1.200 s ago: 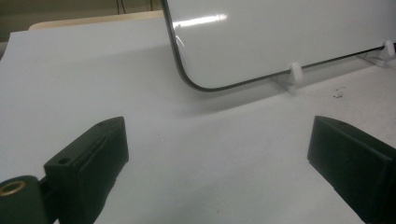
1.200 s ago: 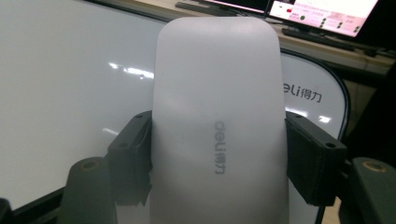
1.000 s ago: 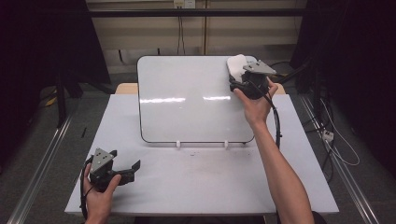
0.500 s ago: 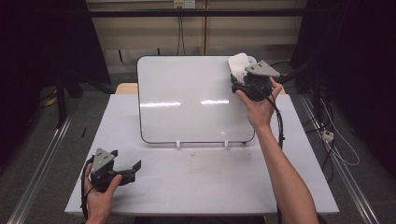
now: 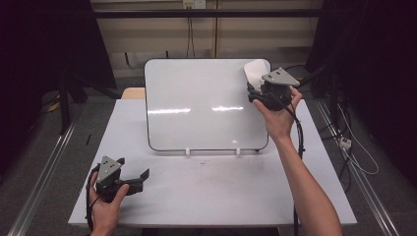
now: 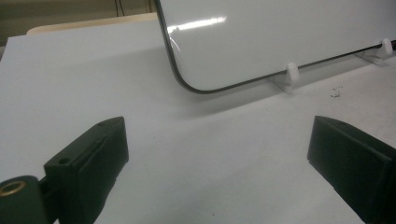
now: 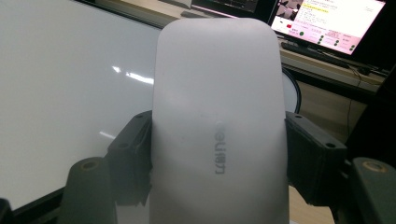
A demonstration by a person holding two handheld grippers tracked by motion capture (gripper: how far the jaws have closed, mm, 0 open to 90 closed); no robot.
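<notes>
A white whiteboard stands tilted on small white feet at the back of the table. At the board's upper right corner my right gripper is shut on a white eraser. In the right gripper view the eraser sits upright between the two black jaws of the right gripper, with the whiteboard to its left. My left gripper rests low over the table's front left, open with nothing in it. In the left gripper view, the left gripper faces the whiteboard's lower corner.
The board's white feet stand near the table's middle. A lit monitor and a desk lie behind the board. Cables lie on the floor at the right, and metal rails run along the table's left side.
The right gripper with the eraser has shifted only slightly at the board's upper right corner. The left gripper has stayed where it was.
</notes>
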